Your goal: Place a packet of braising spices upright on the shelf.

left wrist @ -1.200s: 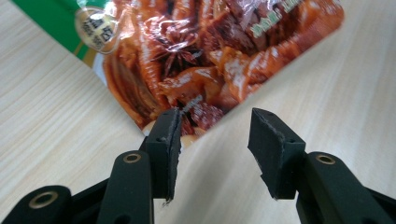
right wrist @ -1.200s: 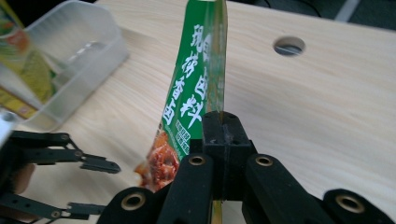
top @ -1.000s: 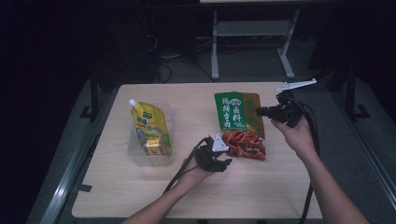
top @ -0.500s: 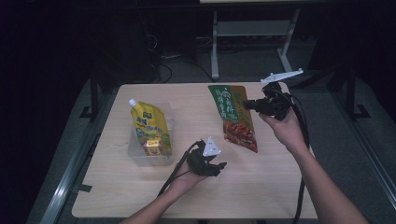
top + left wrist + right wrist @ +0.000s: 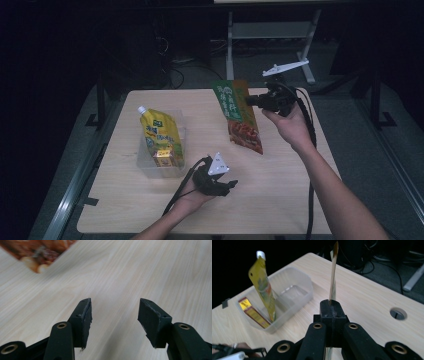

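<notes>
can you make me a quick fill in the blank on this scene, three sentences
The right gripper is shut on the green and red ____, held above the table.
The yellow spouted pouch stands inside a clear plastic ____.
The left gripper has its jaws ____, with nothing between them.

Missing words: pouch; bin; open

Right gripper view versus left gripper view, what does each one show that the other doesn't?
Right gripper view: shut jaws pinching the green snack bag edge-on, plus a clear bin holding an upright yellow pouch. Left gripper view: the left gripper with its jaws just opened apart, nothing between them, and the snack bag's printed corner. Shared: the wooden table and the snack bag.
</notes>
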Motion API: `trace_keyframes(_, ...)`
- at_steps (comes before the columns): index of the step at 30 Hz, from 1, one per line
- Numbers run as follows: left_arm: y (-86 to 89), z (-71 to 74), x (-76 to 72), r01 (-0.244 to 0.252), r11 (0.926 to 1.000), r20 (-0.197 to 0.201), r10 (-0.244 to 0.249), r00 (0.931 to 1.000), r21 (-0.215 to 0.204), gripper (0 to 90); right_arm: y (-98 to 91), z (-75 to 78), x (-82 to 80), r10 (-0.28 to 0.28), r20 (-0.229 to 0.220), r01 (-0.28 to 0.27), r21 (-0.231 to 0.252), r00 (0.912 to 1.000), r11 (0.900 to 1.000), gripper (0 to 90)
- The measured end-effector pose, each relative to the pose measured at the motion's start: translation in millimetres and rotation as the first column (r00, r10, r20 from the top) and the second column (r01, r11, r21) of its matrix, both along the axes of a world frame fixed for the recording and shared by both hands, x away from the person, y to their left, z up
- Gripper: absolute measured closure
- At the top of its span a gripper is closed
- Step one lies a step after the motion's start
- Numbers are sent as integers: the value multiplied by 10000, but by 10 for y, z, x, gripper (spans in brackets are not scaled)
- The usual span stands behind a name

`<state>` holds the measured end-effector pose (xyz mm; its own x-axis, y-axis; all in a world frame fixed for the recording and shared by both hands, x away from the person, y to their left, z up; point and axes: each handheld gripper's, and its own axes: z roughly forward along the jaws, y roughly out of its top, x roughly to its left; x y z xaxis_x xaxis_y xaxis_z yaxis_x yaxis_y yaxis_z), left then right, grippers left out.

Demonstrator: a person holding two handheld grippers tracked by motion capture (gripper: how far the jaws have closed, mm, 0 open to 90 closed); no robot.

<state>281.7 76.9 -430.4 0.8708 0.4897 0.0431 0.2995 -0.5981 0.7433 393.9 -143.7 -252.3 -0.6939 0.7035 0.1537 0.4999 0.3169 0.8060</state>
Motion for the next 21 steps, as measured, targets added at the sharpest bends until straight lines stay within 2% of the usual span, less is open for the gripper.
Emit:
trace_keyframes(2,31,-22,-24,-72,9999,-45,72,10000,-150,435,92,50,18,136,55,-137,23,9999,9999,900)
trace_keyframes(10,159,-51,-94,-180,9994,-131,176,9998,-279,432,513,232,132,757,401,-758,3,9963,9971,900)
trace_keyframes(21,269,-83,-143,-139,9994,-220,132,9997,-314,430,1166,472,360,1435,857,-1451,131,9859,9893,900)
